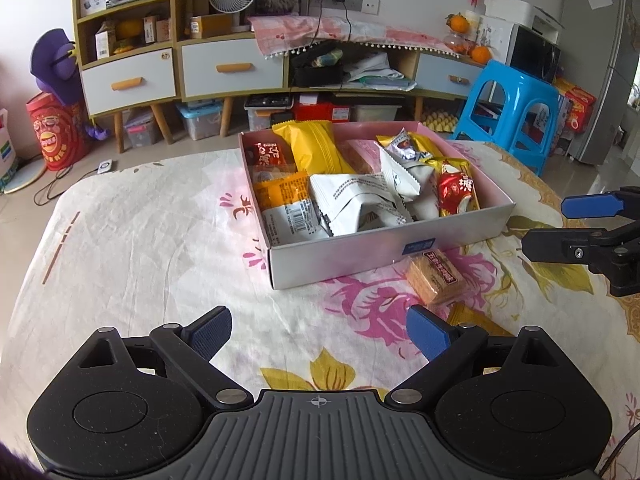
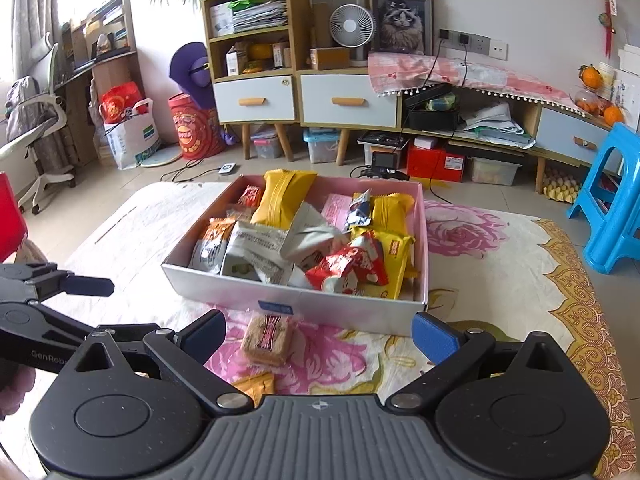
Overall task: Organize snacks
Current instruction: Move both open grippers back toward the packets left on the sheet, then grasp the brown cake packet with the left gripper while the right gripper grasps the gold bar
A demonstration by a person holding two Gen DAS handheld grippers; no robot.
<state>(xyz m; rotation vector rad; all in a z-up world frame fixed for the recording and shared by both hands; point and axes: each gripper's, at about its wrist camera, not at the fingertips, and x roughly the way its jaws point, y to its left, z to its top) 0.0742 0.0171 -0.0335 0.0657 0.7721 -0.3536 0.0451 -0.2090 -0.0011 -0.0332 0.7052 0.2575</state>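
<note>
Snacks fill the pink box [image 2: 224, 288] at frame centre, gathered for tidiness. One biscuit pack [image 2: 267, 334] lies outside on the cloth, just below its front wall. Right gripper [image 2: 318, 334] gapes wide and empty, seemingly lined up for pickup; left gripper [image 1: 318, 330] likewise wide, empty.
</note>
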